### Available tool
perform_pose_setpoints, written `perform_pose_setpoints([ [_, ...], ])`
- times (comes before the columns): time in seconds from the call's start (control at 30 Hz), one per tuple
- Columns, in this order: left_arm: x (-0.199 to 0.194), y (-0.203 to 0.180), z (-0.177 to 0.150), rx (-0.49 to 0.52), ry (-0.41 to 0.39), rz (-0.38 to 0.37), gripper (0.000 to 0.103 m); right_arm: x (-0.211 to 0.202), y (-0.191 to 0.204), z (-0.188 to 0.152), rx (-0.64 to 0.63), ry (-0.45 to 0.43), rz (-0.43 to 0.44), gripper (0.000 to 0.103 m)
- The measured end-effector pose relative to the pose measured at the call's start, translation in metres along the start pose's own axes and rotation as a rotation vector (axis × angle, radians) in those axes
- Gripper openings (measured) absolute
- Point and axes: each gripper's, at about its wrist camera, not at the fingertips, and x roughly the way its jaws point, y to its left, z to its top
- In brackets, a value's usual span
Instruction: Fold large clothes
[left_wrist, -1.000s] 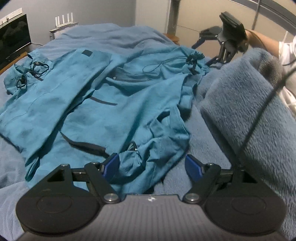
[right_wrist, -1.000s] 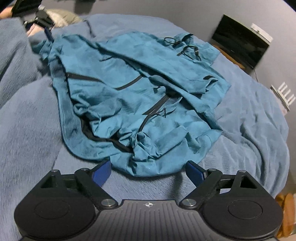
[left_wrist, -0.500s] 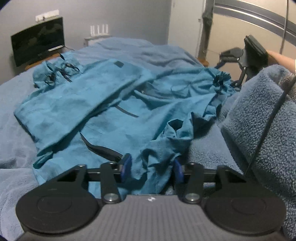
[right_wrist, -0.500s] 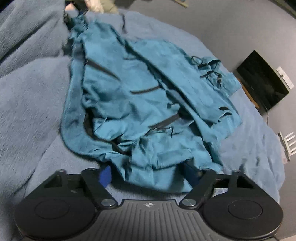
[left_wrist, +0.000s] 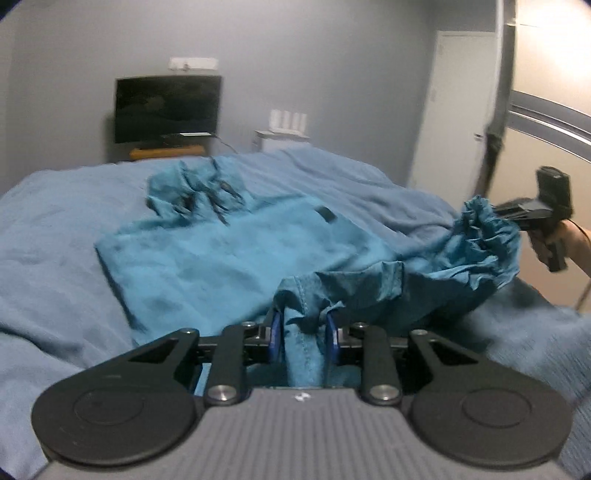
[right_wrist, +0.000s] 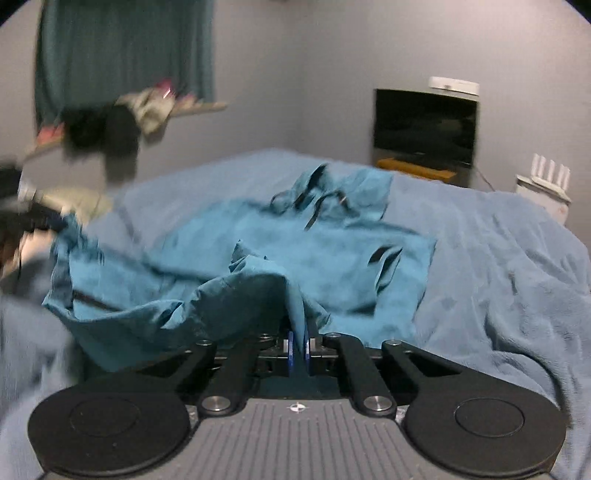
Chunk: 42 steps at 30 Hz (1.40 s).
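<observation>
Grey walls back one bed (left_wrist: 55, 229) carrying one teal jacket (left_wrist: 229, 266). Two grippers: left gripper (left_wrist: 303, 332) at six o'clock pinches its bunched hem; right gripper (right_wrist: 298, 345), at three o'clock, clamps another hem fold, lifted.

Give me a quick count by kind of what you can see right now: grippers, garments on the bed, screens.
Grippers: 2, the left gripper and the right gripper, each shut on the jacket
Garments: 1, the teal jacket on the blue blanket
Screens: 1, the dark TV
Total: 4
</observation>
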Motion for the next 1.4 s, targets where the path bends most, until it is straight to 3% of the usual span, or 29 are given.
perform_pose_setpoints([
  [0.23, 0.052, 0.059, 0.048, -0.068, -0.011, 0.132, 0.019, 0.052, -0.045, 0.049, 0.186, -0.113, -0.076, 0.003],
  [0.33, 0.083, 0.086, 0.070, -0.072, -0.002, 0.175, 0.018, 0.085, -0.072, 0.072, 0.253, -0.121, -0.101, 0.003],
  [0.63, 0.199, 0.156, 0.129, -0.041, 0.054, 0.327, 0.017, 0.227, -0.154, 0.125, 0.422, -0.060, -0.199, 0.002],
  [0.8, 0.254, 0.188, 0.150, -0.023, 0.098, 0.407, 0.017, 0.301, -0.166, 0.138, 0.398, -0.022, -0.277, 0.002],
  [0.93, 0.295, 0.203, 0.146, 0.005, 0.167, 0.445, 0.018, 0.343, -0.173, 0.137, 0.404, 0.017, -0.341, 0.002],
  [1.03, 0.311, 0.208, 0.130, -0.001, 0.214, 0.482, 0.033, 0.373, -0.183, 0.123, 0.444, 0.082, -0.369, 0.008],
  [1.1, 0.312, 0.212, 0.122, -0.025, 0.224, 0.525, 0.060, 0.383, -0.186, 0.114, 0.466, 0.091, -0.408, 0.021],
  [1.13, 0.311, 0.214, 0.121, -0.040, 0.220, 0.550, 0.077, 0.382, -0.187, 0.110, 0.482, 0.070, -0.425, 0.035],
  [1.17, 0.303, 0.215, 0.118, -0.058, 0.196, 0.564, 0.080, 0.379, -0.189, 0.105, 0.509, 0.040, -0.440, 0.050],
  [1.2, 0.294, 0.216, 0.115, -0.073, 0.173, 0.552, 0.080, 0.372, -0.189, 0.100, 0.543, 0.007, -0.449, 0.056],
  [1.27, 0.273, 0.210, 0.108, -0.087, 0.148, 0.537, 0.080, 0.352, -0.183, 0.088, 0.561, -0.048, -0.428, 0.057],
  [1.4, 0.233, 0.169, 0.084, -0.008, 0.138, 0.622, 0.080, 0.316, -0.150, 0.063, 0.443, -0.079, -0.443, 0.058],
])
